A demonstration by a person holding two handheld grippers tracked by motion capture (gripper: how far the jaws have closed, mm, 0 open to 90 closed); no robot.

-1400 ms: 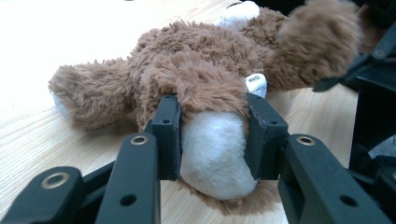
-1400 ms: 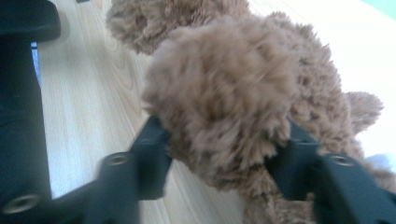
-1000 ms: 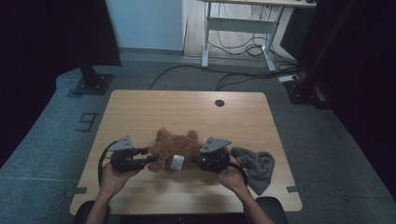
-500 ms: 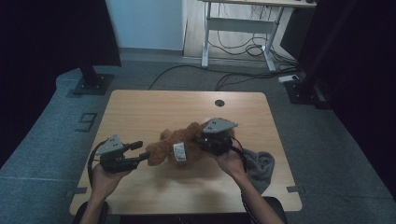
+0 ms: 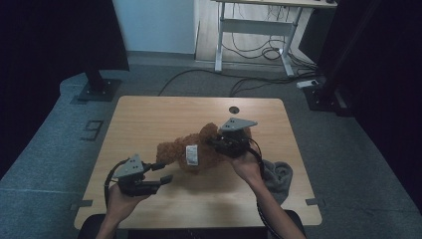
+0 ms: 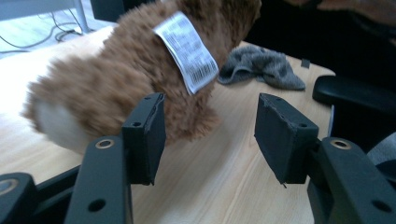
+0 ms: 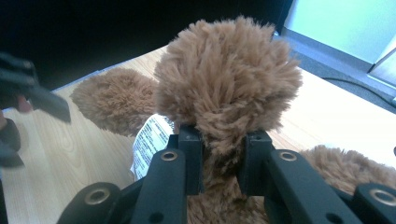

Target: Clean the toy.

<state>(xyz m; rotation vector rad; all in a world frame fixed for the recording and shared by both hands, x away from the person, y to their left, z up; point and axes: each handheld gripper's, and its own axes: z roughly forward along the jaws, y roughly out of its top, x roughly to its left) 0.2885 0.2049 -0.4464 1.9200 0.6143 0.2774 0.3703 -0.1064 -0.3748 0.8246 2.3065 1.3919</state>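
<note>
Near the table's middle, the right gripper stays clamped on the brown plush bear, now lifted at its far end. The left gripper, jaws just opened and empty, has let go and drawn back leftward, leaving the bear to one gripper.

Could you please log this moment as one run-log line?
right gripper: shut on plush toy, lifting one end | left gripper: open, jaws just opening, nothing between | grey cloth: on table

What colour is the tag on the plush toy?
White with black print; the tag on the brown plush toy shows best in the left gripper view.
</note>
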